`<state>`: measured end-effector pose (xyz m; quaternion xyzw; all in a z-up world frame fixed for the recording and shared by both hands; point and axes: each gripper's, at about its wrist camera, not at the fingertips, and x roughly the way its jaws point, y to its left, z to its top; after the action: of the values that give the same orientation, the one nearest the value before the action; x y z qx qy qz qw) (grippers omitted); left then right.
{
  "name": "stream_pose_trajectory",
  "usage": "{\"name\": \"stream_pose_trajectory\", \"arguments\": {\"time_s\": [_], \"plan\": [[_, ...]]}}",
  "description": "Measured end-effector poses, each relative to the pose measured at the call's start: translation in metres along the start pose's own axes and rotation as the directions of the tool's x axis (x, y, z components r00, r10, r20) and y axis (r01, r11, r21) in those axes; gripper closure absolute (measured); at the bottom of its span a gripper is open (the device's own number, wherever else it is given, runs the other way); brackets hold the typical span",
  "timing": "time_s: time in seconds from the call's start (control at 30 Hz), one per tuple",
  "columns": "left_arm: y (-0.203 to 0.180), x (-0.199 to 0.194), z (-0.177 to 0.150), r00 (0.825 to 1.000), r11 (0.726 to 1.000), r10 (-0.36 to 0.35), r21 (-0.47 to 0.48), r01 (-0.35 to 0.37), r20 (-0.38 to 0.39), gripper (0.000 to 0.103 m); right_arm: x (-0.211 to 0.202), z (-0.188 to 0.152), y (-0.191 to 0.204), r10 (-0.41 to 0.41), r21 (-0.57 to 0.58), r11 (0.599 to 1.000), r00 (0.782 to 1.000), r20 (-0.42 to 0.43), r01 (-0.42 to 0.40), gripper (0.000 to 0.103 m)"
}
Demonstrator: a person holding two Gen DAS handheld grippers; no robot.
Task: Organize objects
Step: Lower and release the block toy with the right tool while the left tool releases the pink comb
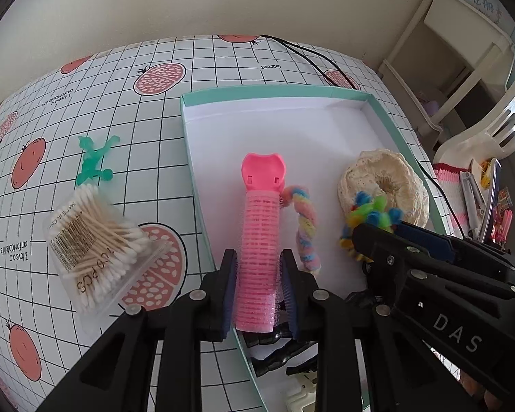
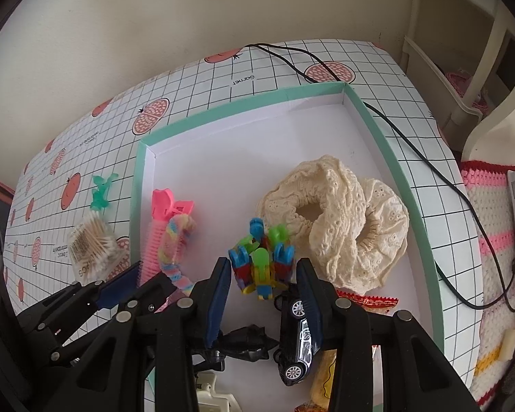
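A teal-rimmed white box point(image 1: 274, 90) point(image 2: 240, 103) lies on the fruit-print tablecloth. My left gripper point(image 1: 257, 254) point(image 2: 151, 273) is shut on a pink hair roller point(image 1: 259, 219) point(image 2: 154, 240) over the box's left side. My right gripper point(image 2: 263, 262) point(image 1: 377, 228) is shut on a colourful plastic toy point(image 2: 257, 240) point(image 1: 370, 211) near the box's middle. A cream lace scrunchie point(image 1: 370, 171) point(image 2: 333, 185) and a pastel twisted hair tie point(image 1: 307, 226) point(image 2: 175, 240) lie inside. On the cloth left of the box sit a cotton swab pack point(image 1: 96, 240) point(image 2: 89, 247) and a green figure point(image 1: 94, 161) point(image 2: 103, 192).
Under my right gripper the box holds a black toy car point(image 2: 297, 336), a black figure point(image 2: 247, 343) and a red sweet wrapper point(image 2: 367, 300). A black cable point(image 2: 429, 164) runs along the table's right side. A chair with a crocheted cushion point(image 2: 491, 240) stands to the right.
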<state>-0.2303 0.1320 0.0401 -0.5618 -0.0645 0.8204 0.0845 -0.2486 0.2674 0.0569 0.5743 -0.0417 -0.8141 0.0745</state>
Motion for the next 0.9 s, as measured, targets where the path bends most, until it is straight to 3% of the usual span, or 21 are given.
{"name": "stream_pose_trajectory", "arguments": {"time_s": [0.2,0.37,0.9], "plan": [[0.001,-0.002,0.001,1.000,1.000,-0.005,-0.009,0.005,-0.011,0.075,-0.004,0.001,0.003,-0.003,-0.009,1.000,1.000,0.004,0.003,0.060],[-0.002,-0.010,0.004,1.000,1.000,-0.012,-0.002,0.012,0.008,0.063,-0.014,0.004,0.006,0.001,-0.017,1.000,1.000,0.028,-0.001,0.060],[0.006,-0.044,0.016,0.997,0.999,0.008,-0.036,-0.005,0.082,0.062,-0.058,0.013,0.006,0.025,-0.008,1.000,0.991,0.128,-0.024,0.060]]}}
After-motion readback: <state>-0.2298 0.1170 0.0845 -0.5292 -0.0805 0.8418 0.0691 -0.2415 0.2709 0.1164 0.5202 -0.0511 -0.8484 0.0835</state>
